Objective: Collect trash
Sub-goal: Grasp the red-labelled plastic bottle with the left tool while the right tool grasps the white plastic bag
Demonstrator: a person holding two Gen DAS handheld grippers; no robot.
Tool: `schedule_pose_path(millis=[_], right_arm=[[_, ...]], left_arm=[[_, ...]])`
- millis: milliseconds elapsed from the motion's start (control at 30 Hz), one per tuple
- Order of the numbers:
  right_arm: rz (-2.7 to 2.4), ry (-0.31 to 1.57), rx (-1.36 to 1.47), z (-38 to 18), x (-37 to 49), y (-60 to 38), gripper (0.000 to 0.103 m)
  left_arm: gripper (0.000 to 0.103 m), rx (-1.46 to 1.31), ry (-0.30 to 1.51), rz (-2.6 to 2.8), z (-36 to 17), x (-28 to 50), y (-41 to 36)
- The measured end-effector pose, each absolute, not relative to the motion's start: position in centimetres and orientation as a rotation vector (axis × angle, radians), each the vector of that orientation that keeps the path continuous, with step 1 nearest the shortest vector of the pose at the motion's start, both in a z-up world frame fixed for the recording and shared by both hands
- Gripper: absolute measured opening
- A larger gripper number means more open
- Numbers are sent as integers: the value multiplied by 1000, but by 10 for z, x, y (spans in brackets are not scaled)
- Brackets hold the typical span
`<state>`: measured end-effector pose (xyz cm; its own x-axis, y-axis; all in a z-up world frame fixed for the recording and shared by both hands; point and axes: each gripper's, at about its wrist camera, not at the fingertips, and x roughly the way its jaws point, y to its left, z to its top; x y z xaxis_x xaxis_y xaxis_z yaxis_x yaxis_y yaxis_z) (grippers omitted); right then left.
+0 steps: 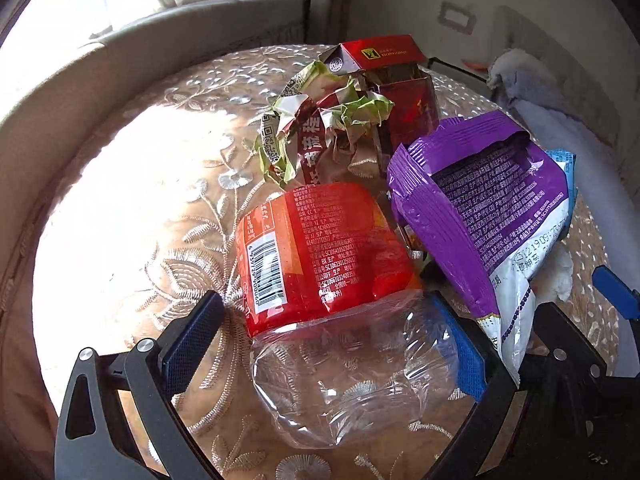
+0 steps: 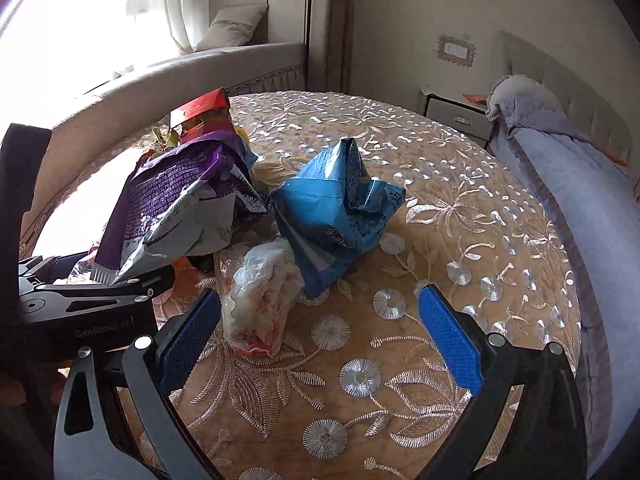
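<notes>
A crushed clear plastic bottle with a red label (image 1: 328, 280) lies on the embroidered tablecloth (image 1: 160, 200) between the blue pads of my left gripper (image 1: 324, 312), which is open around it. Behind it lie a crumpled green and red wrapper (image 1: 316, 136), a red carton (image 1: 392, 92) and a purple snack bag (image 1: 480, 208). My right gripper (image 2: 320, 312) is open and empty. A crumpled white plastic wrapper (image 2: 260, 296) lies by its left pad, with a blue bag (image 2: 340, 212) just beyond. The purple bag (image 2: 180, 200) and red carton (image 2: 204, 116) lie to the left.
The round table is covered by the tan embroidered cloth (image 2: 460, 240). A bed with a grey-blue blanket (image 2: 560, 168) runs along the right. A window seat with a cushion (image 2: 232, 26) is behind the table. The left gripper's body (image 2: 80, 300) sits at the left in the right wrist view.
</notes>
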<state>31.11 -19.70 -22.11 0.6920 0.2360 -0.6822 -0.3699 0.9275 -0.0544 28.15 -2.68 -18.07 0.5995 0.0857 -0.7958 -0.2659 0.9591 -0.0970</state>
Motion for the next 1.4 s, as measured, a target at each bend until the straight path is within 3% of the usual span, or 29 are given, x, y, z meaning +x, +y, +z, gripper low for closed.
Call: schedule_pose_path(millis=[67,100,133,167,233,700,1400], right_arm=[[346,763,-197,-224,316,-190,92],[357,781,-194,-227,319,-187,83],[369,801,-189,-229,321,-184,74],[382,824,-189,-232,323,-180,69],[396,844,-200,-237,322,-172,44],[353,737,-182,-205,263,-182,43],[242,592,-167,-167,141,-227,43]], left_arm=[[95,-189,883,220,-177,279,-19],[89,-181,882,221,-177,279,-16],[76,-188,891,211,-179,281,-12],[74,-191,899,207,-180,283,-9],[74,-184,899,192,-179,284,-6],[73,-126,753,171,-136,220,4],[73,28,606,-35,-95,131,-73]])
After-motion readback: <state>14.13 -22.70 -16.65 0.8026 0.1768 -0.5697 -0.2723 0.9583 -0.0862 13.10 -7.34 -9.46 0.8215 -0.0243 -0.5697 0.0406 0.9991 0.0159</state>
